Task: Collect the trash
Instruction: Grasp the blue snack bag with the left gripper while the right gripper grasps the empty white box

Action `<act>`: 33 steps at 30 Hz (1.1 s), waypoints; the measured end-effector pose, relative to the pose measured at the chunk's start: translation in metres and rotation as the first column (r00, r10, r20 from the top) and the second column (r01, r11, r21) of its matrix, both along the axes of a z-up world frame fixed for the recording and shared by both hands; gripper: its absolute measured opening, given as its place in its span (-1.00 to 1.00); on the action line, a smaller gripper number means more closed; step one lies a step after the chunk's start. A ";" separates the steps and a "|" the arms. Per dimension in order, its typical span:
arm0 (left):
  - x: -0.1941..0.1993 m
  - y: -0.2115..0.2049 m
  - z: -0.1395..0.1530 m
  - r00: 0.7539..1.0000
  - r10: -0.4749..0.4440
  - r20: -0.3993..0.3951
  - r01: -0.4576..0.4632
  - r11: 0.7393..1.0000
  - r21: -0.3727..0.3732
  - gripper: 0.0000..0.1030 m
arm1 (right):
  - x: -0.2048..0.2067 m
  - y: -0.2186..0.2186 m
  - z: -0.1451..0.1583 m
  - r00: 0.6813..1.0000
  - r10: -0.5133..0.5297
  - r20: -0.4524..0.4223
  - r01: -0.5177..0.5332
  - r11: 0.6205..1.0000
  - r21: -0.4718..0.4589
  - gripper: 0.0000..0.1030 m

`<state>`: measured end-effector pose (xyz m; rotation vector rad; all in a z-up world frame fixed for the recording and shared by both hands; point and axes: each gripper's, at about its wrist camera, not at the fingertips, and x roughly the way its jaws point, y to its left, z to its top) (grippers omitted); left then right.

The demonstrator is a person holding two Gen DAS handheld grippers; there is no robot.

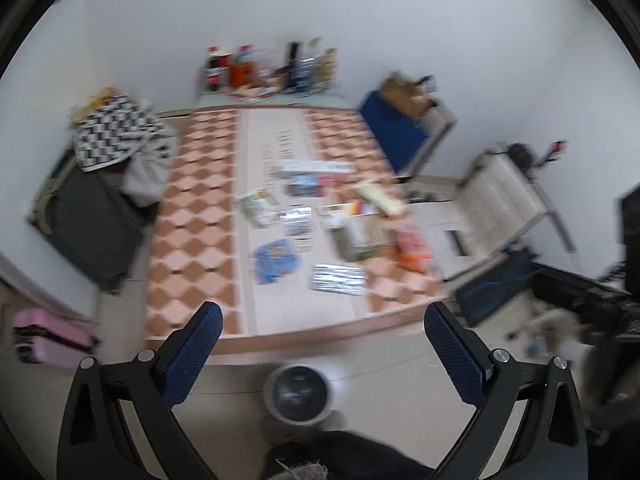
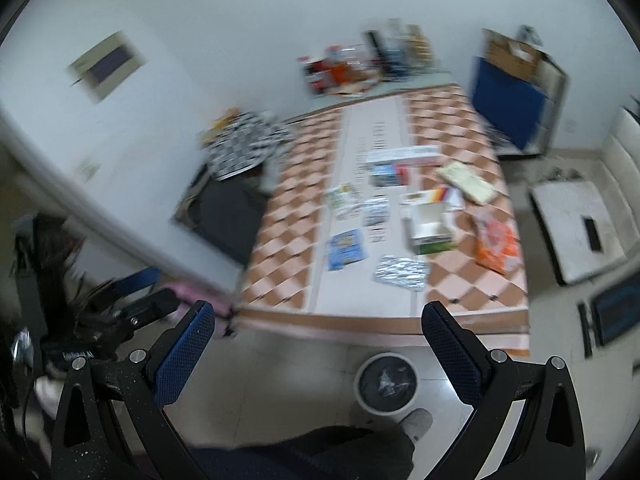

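Both views are motion-blurred. A long table [image 1: 192, 208] [image 2: 280, 240] with an orange checkered cloth carries scattered trash: a silver foil wrapper [image 1: 338, 278] [image 2: 402, 272], a blue packet [image 1: 276, 260] [image 2: 346, 248], an orange bag [image 2: 496, 246], an open small box [image 2: 430, 232] and several cartons. A round bin [image 1: 299, 392] [image 2: 386, 382] with a dark liner stands on the floor at the table's near end. My left gripper [image 1: 322, 316] hangs open above the bin, holding nothing. My right gripper [image 2: 318, 314] is open too, short of the table edge, with the other gripper [image 2: 128, 300] at its left.
A dark suitcase [image 1: 88, 220] with a zigzag cloth [image 1: 112, 132] lies left of the table. Bottles and boxes [image 1: 272, 68] crowd the far end. A blue box [image 1: 394, 132], a pale chair [image 1: 500, 196] and dark equipment [image 1: 580, 292] stand to the right. A person's dark leg [image 2: 304, 452] shows below.
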<state>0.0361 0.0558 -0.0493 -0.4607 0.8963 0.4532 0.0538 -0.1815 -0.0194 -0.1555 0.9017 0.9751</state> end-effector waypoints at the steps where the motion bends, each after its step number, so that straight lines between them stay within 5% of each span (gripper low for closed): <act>1: 0.006 0.010 -0.013 0.999 0.027 -0.029 -0.026 1.000 0.014 1.00 | 0.008 0.004 -0.006 0.999 -0.036 0.002 0.036 0.999 -0.010 1.00; 9: 0.066 0.077 -0.134 0.938 0.216 -0.271 -0.230 0.973 -0.020 1.00 | 0.133 0.054 -0.096 0.944 -0.327 -0.038 0.316 0.932 -0.177 1.00; 12: 0.097 0.096 -0.183 0.900 0.248 -0.358 -0.291 0.954 -0.071 0.99 | 0.188 0.087 -0.132 0.939 -0.338 -0.062 0.314 0.917 -0.247 1.00; 18: 0.140 0.132 -0.267 0.840 0.315 -0.443 -0.441 0.871 -0.217 0.94 | 0.268 0.161 -0.200 0.960 -0.266 -0.092 0.209 0.892 -0.400 1.00; 20: 0.155 0.140 -0.291 0.824 0.319 -0.469 -0.460 0.860 -0.223 0.46 | 0.281 0.181 -0.218 0.965 -0.240 -0.102 0.174 0.884 -0.434 1.00; 23: 0.171 0.147 -0.318 0.806 0.304 -0.507 -0.466 0.855 -0.228 0.08 | 0.288 0.209 -0.241 0.974 -0.183 -0.135 0.100 0.878 -0.469 1.00; 31: 0.171 0.145 -0.316 0.820 0.299 -0.488 -0.433 0.881 -0.189 -0.72 | 0.288 0.241 -0.277 0.986 -0.136 -0.095 0.053 0.802 -0.595 0.97; 33: 0.173 0.144 -0.309 0.830 0.286 -0.480 -0.408 0.896 -0.172 -0.83 | 0.286 0.240 -0.278 0.987 -0.144 -0.069 0.075 0.799 -0.597 0.70</act>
